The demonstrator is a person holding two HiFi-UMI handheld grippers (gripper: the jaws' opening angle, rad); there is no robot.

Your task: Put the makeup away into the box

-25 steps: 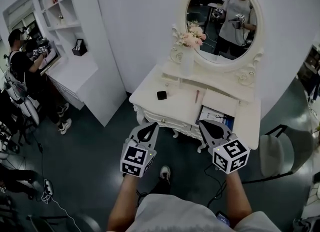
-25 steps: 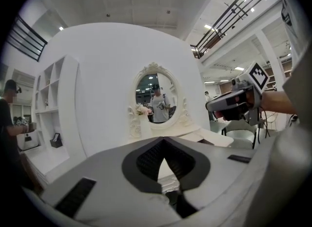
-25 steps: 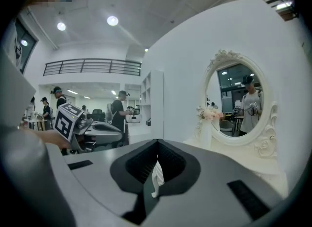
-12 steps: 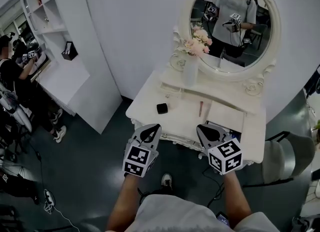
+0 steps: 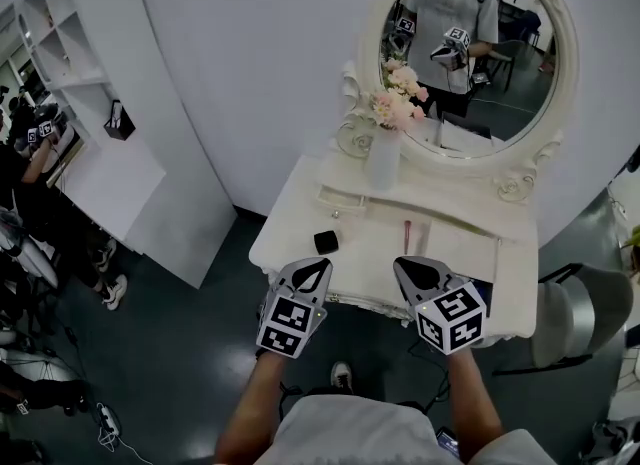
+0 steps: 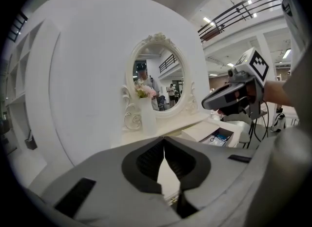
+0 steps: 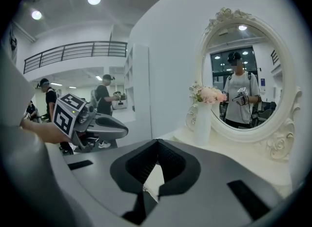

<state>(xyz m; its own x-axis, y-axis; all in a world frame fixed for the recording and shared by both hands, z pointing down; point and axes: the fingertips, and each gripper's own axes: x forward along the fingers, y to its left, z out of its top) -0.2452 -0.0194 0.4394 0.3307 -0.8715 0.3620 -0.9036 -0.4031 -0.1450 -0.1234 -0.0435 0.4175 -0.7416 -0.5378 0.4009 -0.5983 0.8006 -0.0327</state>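
left gripper [image 5: 311, 267]: jaws together, empty | right gripper [image 5: 409, 266]: jaws together, empty | compact [image 5: 325, 242]: on vanity [image 5: 355, 238], just beyond left gripper | pink stick [image 5: 408, 232], maybe lipstick: farther right, mid-vanity

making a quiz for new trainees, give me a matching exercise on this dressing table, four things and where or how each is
1 black case
2 pink stick
3 vase
4 left gripper

a holds flowers, by the mirror
b shut, empty
c left front of the table
d middle of the table

Pairs: 1-c, 2-d, 3-a, 4-b
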